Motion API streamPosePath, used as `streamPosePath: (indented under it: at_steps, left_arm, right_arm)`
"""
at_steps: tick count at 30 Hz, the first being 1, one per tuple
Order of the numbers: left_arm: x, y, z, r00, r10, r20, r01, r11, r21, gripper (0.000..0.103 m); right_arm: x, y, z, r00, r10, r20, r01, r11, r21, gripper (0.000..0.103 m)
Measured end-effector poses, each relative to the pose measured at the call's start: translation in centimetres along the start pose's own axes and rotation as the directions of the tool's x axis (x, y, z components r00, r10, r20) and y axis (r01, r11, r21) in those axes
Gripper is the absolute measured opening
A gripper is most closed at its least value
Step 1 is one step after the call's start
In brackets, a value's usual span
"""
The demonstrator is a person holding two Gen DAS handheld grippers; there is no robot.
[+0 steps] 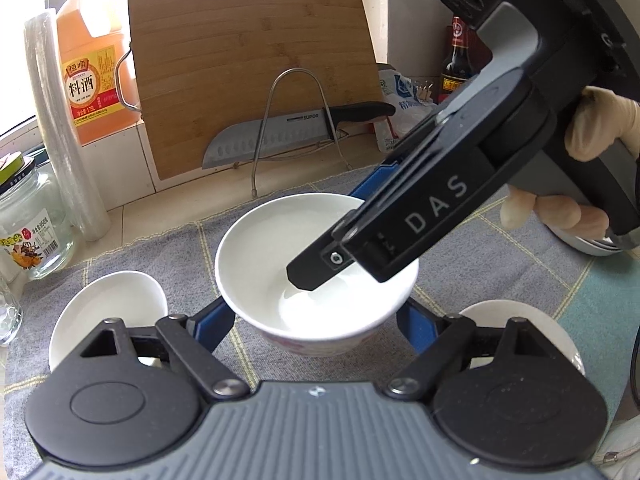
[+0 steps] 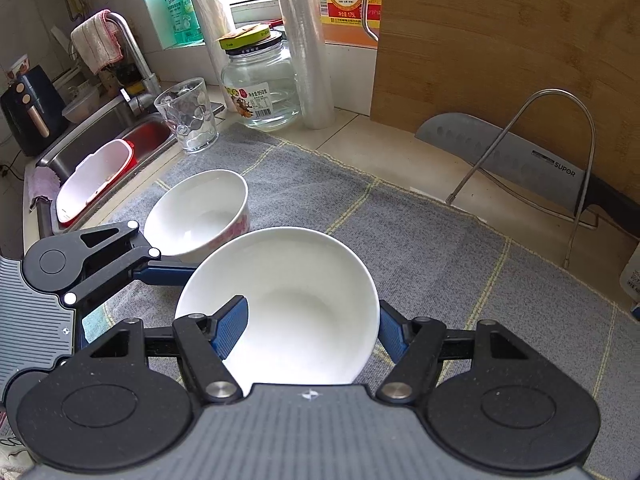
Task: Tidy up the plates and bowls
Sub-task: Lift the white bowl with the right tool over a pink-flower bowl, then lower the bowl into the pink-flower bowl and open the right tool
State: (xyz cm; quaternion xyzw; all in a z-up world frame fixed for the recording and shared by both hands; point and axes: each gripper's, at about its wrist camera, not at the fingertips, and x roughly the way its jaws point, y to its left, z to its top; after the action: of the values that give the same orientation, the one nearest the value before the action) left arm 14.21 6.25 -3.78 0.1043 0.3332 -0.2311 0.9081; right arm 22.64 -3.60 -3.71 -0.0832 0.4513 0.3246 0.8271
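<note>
The left tongs [image 1: 314, 322] sit on both sides of the middle bowl [image 1: 276, 240], and I cannot tell if they squeeze. The right tongs [image 2: 312, 332] pinch its rim (one finger inside), so it could slip and tip. A glass jar [image 1: 32, 220], another bowl [image 1: 108, 312] and a third bowl [image 1: 520, 328] stand close for banging.

Left wrist view: close, angled down from 6 o'clock toward the cutting board [image 1: 256, 72] at 12. Right wrist view: equally near, steeper. Shared: grey cloth [image 2: 420, 240], knife [image 2: 520, 160], patterned bowl [image 2: 200, 216].
</note>
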Motion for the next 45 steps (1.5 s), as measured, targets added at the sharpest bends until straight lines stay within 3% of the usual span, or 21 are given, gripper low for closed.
streamPosePath:
  at_steps: [21,34,45]
  left_arm:
    - [-5.2,-4.1,-1.5,0.998,-0.058,-0.003,0.058,0.998,0.038,0.087]
    - [-6.0,-6.7,-2.0,0.99,-0.136,-0.038,0.138,0.988,0.069,0.087]
    - [-5.6,-7.6,-2.9,0.983,-0.164,-0.08,0.17,0.982,0.081,0.087]
  right_arm:
    - [-6.2,2.8,-4.9,0.998,0.002,0.057,-0.004,0.999,0.033,0.074]
    - [-8.8,2.6,-9.1,0.998,-0.027,0.052,0.022,0.995,0.099,0.074]
    - [-8.5,2.5,-10.9,0.999,-0.03,0.011,0.028,0.991,0.132,0.074]
